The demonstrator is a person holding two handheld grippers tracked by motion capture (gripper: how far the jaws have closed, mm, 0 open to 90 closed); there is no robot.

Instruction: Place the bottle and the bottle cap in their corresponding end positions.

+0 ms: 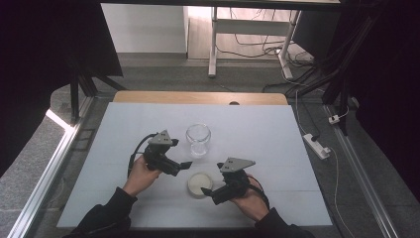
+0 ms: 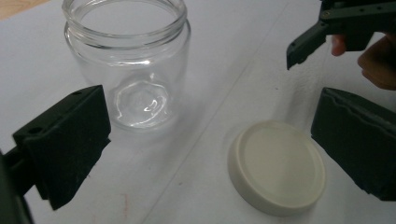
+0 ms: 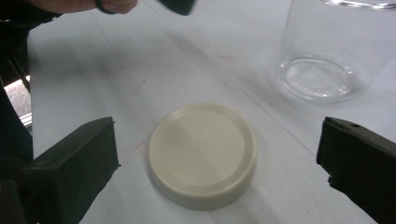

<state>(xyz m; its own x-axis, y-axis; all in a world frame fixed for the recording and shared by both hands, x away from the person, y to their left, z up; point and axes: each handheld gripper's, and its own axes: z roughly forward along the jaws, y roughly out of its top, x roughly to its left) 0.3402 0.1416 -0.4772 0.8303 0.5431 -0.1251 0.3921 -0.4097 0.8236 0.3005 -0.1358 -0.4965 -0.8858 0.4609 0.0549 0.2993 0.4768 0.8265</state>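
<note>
An empty clear glass jar [image 1: 198, 139] stands upright without a lid near the middle of the white table cover. A cream round lid [image 1: 199, 184] lies flat in front of it. My left gripper [image 1: 185, 165] is open, just left of the gap between jar and lid. In the left gripper view the jar [image 2: 128, 65] and lid [image 2: 276, 165] lie ahead of its wide-apart jaws. My right gripper [image 1: 208, 196] is open, close to the lid's right front side. In the right gripper view the lid [image 3: 203, 154] sits between the spread jaws, untouched, with the jar [image 3: 327, 60] beyond.
The white cover [image 1: 257, 129] spreads over a wooden table [image 1: 198, 97]. A power strip [image 1: 317, 145] and cables lie on the floor to the right. A metal rail [image 1: 54, 158] runs along the left side. The right gripper [image 2: 336, 28] shows at the top right of the left gripper view.
</note>
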